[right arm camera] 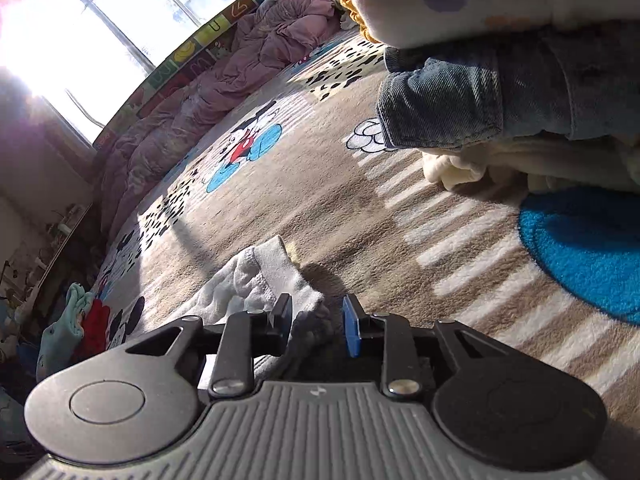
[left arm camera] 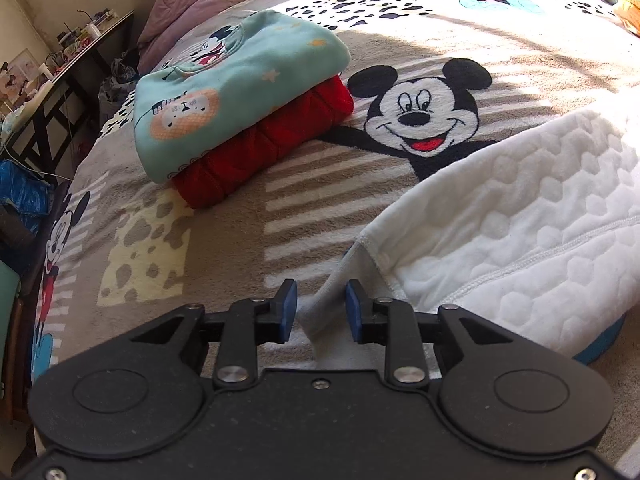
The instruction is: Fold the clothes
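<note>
A white quilted fleece garment (left arm camera: pixel 520 216) lies on the Mickey Mouse blanket (left arm camera: pixel 320 184) at the right in the left wrist view. One corner of it runs between the fingers of my left gripper (left arm camera: pixel 321 310), whose jaws stand apart with gaps beside the cloth. In the right wrist view another white fleece edge (right arm camera: pixel 272 280) lies between the fingers of my right gripper (right arm camera: pixel 316 322), also with the jaws apart. A folded teal Mickey garment (left arm camera: pixel 232 92) sits on a folded red one (left arm camera: pixel 272 144) at the left.
A pile of unfolded clothes with denim (right arm camera: pixel 480 100) and cream fabric (right arm camera: pixel 460 168) lies at the upper right. A pink duvet (right arm camera: pixel 224 92) runs along the bed's far side under a window. A cluttered dark table (left arm camera: pixel 60 80) stands left of the bed.
</note>
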The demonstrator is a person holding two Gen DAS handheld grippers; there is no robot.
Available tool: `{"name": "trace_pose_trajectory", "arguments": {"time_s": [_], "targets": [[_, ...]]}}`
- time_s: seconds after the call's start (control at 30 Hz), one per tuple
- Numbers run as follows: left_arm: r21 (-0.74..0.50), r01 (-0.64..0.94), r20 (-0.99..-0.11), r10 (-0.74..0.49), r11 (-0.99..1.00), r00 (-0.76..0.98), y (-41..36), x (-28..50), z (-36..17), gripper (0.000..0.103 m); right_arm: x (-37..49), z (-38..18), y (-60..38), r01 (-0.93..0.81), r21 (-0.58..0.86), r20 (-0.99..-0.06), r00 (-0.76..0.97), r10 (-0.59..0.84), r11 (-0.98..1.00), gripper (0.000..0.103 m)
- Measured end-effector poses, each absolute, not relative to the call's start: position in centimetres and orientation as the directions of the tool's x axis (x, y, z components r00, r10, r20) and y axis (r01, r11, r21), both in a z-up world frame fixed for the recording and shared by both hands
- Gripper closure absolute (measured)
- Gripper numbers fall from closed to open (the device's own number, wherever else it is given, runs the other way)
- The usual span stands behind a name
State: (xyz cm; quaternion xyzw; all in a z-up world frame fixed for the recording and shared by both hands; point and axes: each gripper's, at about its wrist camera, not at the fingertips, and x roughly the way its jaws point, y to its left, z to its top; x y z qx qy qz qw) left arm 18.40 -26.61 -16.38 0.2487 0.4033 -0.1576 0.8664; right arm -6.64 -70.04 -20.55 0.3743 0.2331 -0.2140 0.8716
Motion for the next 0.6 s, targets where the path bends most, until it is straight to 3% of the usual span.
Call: {"name": "trace_pose_trajectory", "arguments": {"time_s": [0.07, 0.2, 0.33, 0.47, 0.6], "targets": [[0.285, 0.450, -0.746, -0.099, 0.846, 0.659, -25.2, 18.1, -15.2, 0.078, -7.5, -19.8, -68.9, 0.532, 0.521, -0.541, 0.811, -0.224, 0.667, 0.071], [0.214, 0.435, -0.716, -0.162, 0.875, 0.679, -22.9, 17.6, -13.5, 0.078, -8.0, -18.7, -65.8, 0.397, 0.553, -0.460, 0.878, -0.130, 0.733, 0.057], [0.211, 0.472, -0.710, -0.197, 0.856, 0.676, -22.4, 16.6, -13.7, 0.078, -6.8, -17.9, -61.5, 0.247, 0.529, -0.416, 0.909, -0.006, 0.812, 0.057], [0.230, 0.550, -0.716, -0.243, 0.803, 0.654, -24.0, 15.9, -14.8, 0.091, -5.5, -17.6, -57.3, 0.091, 0.500, -0.377, 0.918, 0.122, 0.861, 0.057], [0.199, 0.580, -0.735, -0.271, 0.790, 0.621, -26.8, 16.5, -16.3, 0.092, -4.6, -18.0, -54.3, -0.020, 0.492, -0.344, 0.914, 0.216, 0.870, 0.057]]}}
